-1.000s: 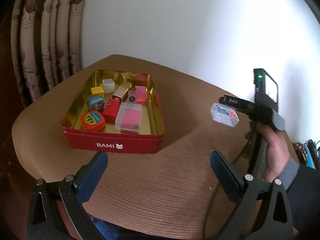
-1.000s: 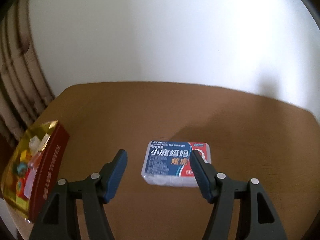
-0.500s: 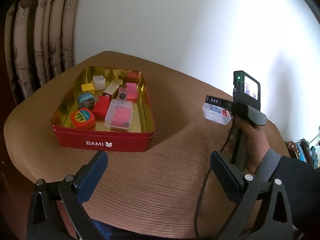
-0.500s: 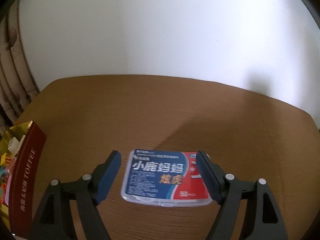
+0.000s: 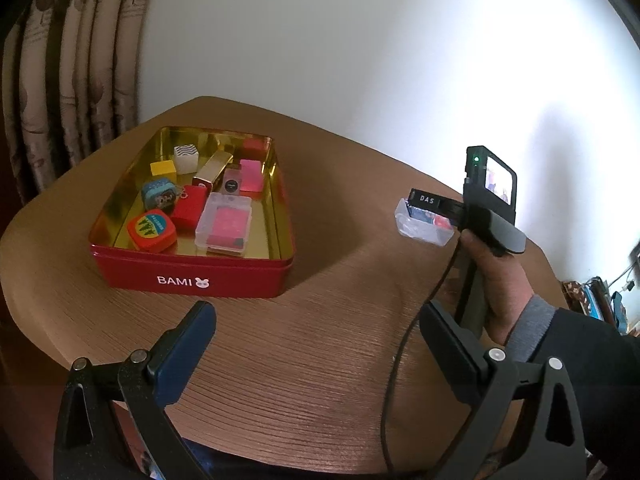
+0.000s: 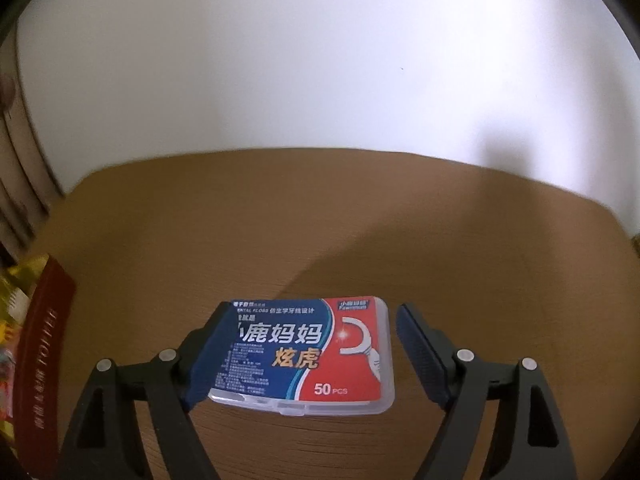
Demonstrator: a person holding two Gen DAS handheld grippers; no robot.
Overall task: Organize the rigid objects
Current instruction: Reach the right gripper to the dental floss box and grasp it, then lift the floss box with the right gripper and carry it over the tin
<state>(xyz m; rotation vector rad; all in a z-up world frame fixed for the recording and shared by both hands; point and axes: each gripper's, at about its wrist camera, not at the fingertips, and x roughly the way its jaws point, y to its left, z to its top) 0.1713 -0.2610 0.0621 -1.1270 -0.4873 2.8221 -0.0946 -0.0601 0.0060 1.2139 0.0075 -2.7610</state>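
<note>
Right gripper (image 6: 308, 350) is down at the table (image 6: 400, 240), jaws spread wide and just been opening; the floss box (image 6: 308, 354) lies flat between them. Left pad overlaps the box's left edge in the right wrist view, contact unclear; right pad stands clear of the box with a visible gap. No grip on it.

Floss box: clear plastic case, blue and red label, "50 PCS", resting on the table right of the tin (image 5: 192, 268), well apart from it. In the left wrist view it sits (image 5: 424, 224) under the front of the right gripper, partly hidden by it. The right hand (image 5: 496, 280), grey cuff and dark sleeve, holds that gripper's handle.

Left gripper (image 5: 316, 348) hovers over the near table edge, jaws wide apart, nothing between them.

Tin: red, "BAMI" on the front, gold inside, lid off, on the left part of the table near the curtain (image 5: 72, 80). Inside: clear case (image 5: 226, 226) with a pink card, red-orange tape-like block (image 5: 152, 230), red block (image 5: 188, 208), blue round item (image 5: 158, 194), yellow cube (image 5: 163, 170), white patterned cube (image 5: 186, 156), gold bar (image 5: 212, 168), pink block (image 5: 251, 176), a small dark-faced piece, a red one at the far corner. Tin's side shows at the left edge of the right wrist view (image 6: 40, 352).

White wall behind.
</note>
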